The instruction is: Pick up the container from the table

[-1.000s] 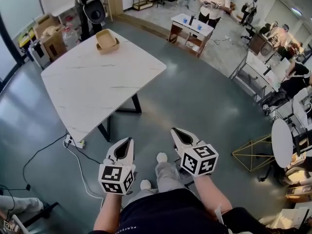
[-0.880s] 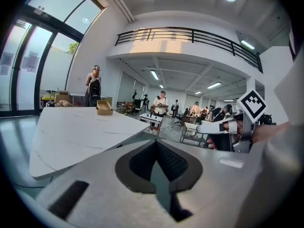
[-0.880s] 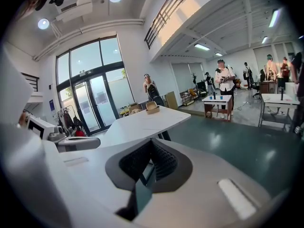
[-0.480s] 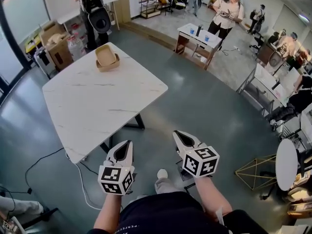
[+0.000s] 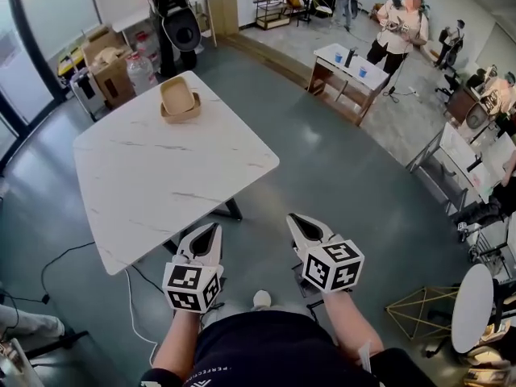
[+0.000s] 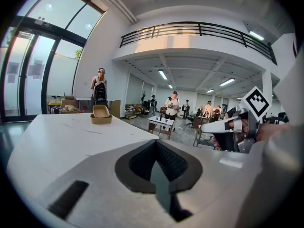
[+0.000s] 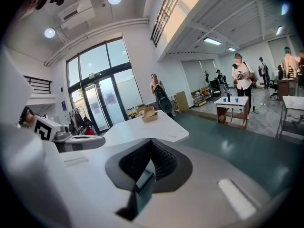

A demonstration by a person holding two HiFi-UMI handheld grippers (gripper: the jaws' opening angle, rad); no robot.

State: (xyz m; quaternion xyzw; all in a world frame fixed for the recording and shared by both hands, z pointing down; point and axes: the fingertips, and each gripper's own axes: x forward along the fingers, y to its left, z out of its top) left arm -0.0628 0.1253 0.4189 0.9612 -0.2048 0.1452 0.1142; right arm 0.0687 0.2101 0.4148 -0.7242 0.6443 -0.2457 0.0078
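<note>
left gripper (image 5: 210,229) and right gripper (image 5: 295,219) both closed, empty, well apart from container (image 5: 179,100) on table (image 5: 161,180) far edge.

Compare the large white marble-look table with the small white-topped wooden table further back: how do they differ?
The large white marble-look table is far bigger than the small white-topped wooden table. The large table has dark legs; the small table a brown wooden frame. The large table bears a tan open container at its far end; the small table, two blue cups. Both tops are white.
</note>
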